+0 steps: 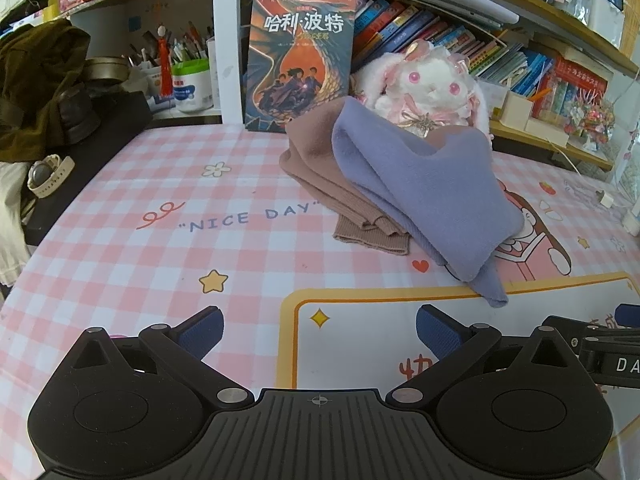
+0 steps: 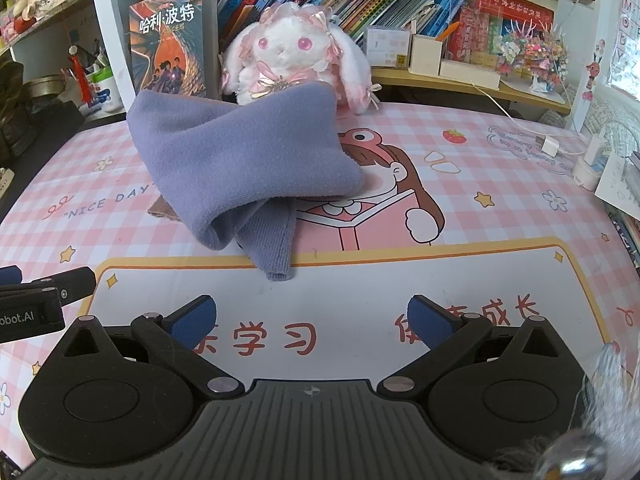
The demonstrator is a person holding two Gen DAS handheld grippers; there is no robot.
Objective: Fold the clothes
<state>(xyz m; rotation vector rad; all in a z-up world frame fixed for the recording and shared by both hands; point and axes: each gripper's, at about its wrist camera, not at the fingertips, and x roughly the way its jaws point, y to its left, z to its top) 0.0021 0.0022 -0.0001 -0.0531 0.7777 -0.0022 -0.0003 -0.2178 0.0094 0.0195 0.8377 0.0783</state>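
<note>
Left claw: I see my left claw (image 1: pixel 319 334) spread wide with nothing between its blue pads (image 1: pixel 202 330), hovering over the desk mat (image 1: pixel 120 240).
Right claw: my right claw (image 2: pixel 312 322) is likewise spread and empty, above the white panel of the mat (image 2: pixel 360 280), with the purple cloth just beyond it.
Purple cloth: the purple cloth (image 2: pixel 244 156) lies bunched on the mat, one ribbed end reaching onto the white panel's yellow border.
Brown cloth: a brown cloth (image 1: pixel 320 176) lies partly under the purple cloth, on its left side, its ribbed cuffs sticking out.
Surface: the mat is pink-and-white check, printed with "NICE DAY" left of the purple cloth and a cartoon girl to its right.
Plush rabbit: a white plush rabbit (image 2: pixel 292 52) sits right behind the purple cloth.
Book: a book (image 1: pixel 298 64) stands upright behind the purple cloth, left of the rabbit.
Room: shelves of books (image 2: pixel 360 0) run behind the rabbit; a pen pot (image 1: pixel 188 76) stands far left of the purple cloth.
</note>
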